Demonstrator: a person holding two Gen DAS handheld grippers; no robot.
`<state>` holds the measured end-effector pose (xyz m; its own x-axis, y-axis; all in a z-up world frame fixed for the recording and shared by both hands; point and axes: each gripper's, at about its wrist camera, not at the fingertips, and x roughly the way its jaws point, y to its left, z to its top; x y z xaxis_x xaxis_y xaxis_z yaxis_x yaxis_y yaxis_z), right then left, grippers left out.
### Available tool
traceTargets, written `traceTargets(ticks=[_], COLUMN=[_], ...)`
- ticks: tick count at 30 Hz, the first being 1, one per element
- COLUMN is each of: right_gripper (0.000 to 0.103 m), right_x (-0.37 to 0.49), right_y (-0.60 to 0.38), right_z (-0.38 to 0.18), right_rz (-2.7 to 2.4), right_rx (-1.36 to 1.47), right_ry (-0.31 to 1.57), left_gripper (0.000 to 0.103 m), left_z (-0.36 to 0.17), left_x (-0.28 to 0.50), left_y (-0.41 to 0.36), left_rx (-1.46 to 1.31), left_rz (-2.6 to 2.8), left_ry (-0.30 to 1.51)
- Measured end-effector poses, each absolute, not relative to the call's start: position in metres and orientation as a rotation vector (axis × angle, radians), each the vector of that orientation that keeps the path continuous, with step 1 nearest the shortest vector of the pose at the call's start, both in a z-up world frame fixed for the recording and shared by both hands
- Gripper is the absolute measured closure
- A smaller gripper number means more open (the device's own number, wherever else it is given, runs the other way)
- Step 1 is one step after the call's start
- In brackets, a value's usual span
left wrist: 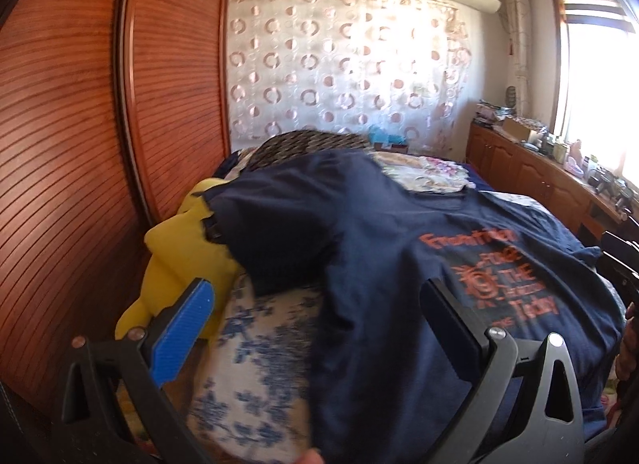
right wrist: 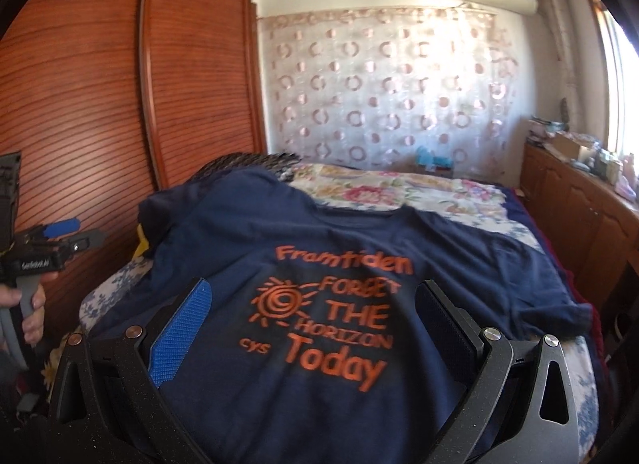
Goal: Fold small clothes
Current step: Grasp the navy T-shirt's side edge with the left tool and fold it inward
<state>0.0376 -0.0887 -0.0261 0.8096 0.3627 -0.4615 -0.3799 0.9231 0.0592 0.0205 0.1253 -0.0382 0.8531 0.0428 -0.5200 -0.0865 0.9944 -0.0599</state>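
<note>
A navy T-shirt (left wrist: 359, 232) with orange lettering lies spread on the bed, print side up, also filling the right wrist view (right wrist: 239, 232). One sleeve (left wrist: 275, 232) is bunched over a yellow soft toy at the left. My left gripper (left wrist: 319, 304) is open above the shirt's left side, the hem edge running between its fingers, nothing pinched. It shows again at the far left of the right wrist view (right wrist: 76, 233), held by a hand. My right gripper (right wrist: 315, 320) is open over the orange print (right wrist: 335, 316), its jaws wide apart and empty.
A yellow soft toy (left wrist: 175, 264) sits at the bed's left edge beside the wooden wardrobe (left wrist: 80, 124). A floral quilt (right wrist: 399, 188) and a dark patterned cushion (left wrist: 311, 144) lie beyond the shirt. A low wooden cabinet (right wrist: 579, 204) with clutter runs along the right under the window.
</note>
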Motion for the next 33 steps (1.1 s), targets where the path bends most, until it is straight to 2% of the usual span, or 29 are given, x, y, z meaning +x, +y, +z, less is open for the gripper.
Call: traceTargets(ticks=[7, 9, 14, 17, 23, 25, 28, 29, 30, 31, 33], right_gripper=[0.000, 0.000, 0.000, 0.000, 0.000, 0.000, 0.000, 0.000, 0.000, 0.000, 0.000], right_x=[0.063, 0.067, 0.073, 0.075, 0.085, 0.087, 0.087, 0.088, 0.088, 0.087, 0.087], right_y=[-0.059, -0.054, -0.044, -0.043, -0.042, -0.042, -0.043, -0.044, -0.045, -0.047, -0.051], right_z=[-0.039, -0.042, -0.050, -0.053, -0.057, -0.058, -0.060, -0.061, -0.062, -0.062, -0.064], right_rz=[0.449, 0.459, 0.474, 0.479, 0.483, 0.485, 0.488, 0.487, 0.486, 0.484, 0.478], right_rx=[-0.069, -0.074, -0.091, -0.094, -0.095, -0.092, -0.088, -0.088, -0.087, -0.085, -0.078], right_ry=[0.519, 0.524, 0.544, 0.551, 0.565, 0.567, 0.575, 0.576, 0.577, 0.579, 0.582], left_gripper=[0.000, 0.004, 0.006, 0.012, 0.030, 0.038, 0.059, 0.063, 0.079, 0.103, 0.103], left_z=[-0.067, -0.075, -0.096, -0.103, -0.112, -0.116, -0.120, -0.119, -0.118, -0.116, -0.110], left_x=[0.055, 0.066, 0.097, 0.108, 0.129, 0.134, 0.138, 0.138, 0.138, 0.138, 0.135], left_y=[0.163, 0.166, 0.176, 0.183, 0.190, 0.189, 0.187, 0.187, 0.189, 0.191, 0.196], left_rx=[-0.097, -0.102, -0.127, -0.147, -0.143, -0.127, -0.091, -0.081, -0.071, -0.049, -0.078], left_rz=[0.066, 0.050, -0.016, -0.024, -0.032, -0.050, -0.040, -0.033, -0.020, 0.009, -0.026], left_ry=[0.643, 0.677, 0.777, 0.811, 0.882, 0.898, 0.906, 0.899, 0.894, 0.886, 0.870])
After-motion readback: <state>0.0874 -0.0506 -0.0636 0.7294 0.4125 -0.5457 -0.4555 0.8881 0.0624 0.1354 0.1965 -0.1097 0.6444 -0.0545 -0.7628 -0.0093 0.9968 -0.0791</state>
